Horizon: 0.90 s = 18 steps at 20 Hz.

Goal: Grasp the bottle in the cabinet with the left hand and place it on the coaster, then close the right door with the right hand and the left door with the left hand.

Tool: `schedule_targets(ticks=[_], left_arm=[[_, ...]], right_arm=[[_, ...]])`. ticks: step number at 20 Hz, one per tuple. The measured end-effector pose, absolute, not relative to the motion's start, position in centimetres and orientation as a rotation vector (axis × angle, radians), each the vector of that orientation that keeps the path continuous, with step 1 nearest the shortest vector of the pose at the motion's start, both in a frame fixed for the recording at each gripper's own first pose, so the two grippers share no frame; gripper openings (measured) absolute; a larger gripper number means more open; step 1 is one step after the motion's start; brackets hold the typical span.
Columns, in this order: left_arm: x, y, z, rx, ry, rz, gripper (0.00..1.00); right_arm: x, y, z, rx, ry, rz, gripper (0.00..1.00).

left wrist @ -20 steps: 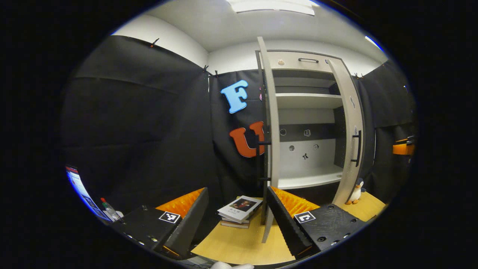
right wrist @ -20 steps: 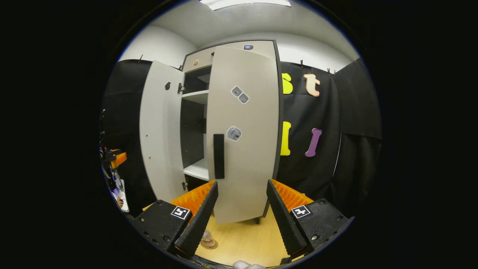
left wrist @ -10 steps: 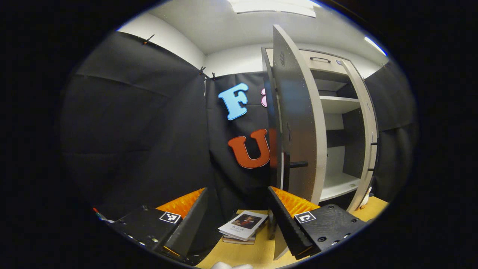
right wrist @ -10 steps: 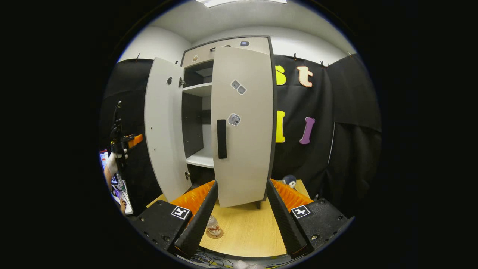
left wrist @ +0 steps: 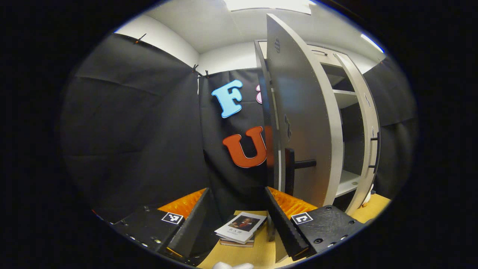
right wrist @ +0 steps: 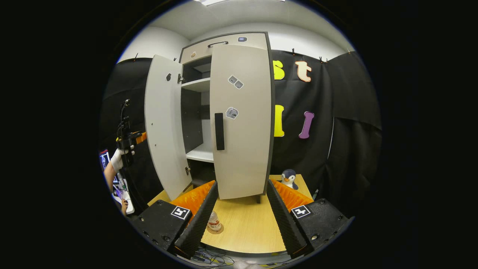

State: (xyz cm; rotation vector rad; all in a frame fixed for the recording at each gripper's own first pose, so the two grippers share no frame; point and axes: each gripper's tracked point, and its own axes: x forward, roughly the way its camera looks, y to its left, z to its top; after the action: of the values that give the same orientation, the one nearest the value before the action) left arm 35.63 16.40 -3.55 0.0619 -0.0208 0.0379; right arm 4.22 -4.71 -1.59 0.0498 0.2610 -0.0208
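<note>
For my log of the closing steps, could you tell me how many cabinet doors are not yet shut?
1. The left door stands swung wide open, near the left gripper. The right door looks shut or nearly so; its closing edge can't be judged exactly.

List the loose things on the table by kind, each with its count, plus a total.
Bottle: 1, standing on the coaster
Coaster: 1
Penguin toy: 1
Books: at least 2, stacked
Total: at least 5

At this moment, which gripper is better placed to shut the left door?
Left. The left gripper sits open right beside the left door, whose handle is close ahead; the right gripper faces the right door.
</note>
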Motion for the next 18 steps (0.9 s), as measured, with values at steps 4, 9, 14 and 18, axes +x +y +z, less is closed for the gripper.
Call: schedule_targets(ticks=[4,9,14,18], left_arm=[[35.9,13.8,-3.4,0.043,-0.022,-0.01,0.86],[36.2,7.5,-2.9,0.022,-0.05,-0.078,0.89],[37.9,1.3,-3.3,0.016,-0.022,-0.168,0.89],[38.4,0.5,-3.2,0.067,-0.022,-0.139,0.96]], right_arm=[[4.5,-4.6,-1.4,0.037,0.258,0.003,0.81],[4.5,-5.4,-0.8,0.028,0.246,-0.012,0.81],[4.3,-6.2,-0.8,0.06,0.239,-0.042,0.81],[3.9,-6.4,0.3,0.051,0.21,-0.061,0.81]])
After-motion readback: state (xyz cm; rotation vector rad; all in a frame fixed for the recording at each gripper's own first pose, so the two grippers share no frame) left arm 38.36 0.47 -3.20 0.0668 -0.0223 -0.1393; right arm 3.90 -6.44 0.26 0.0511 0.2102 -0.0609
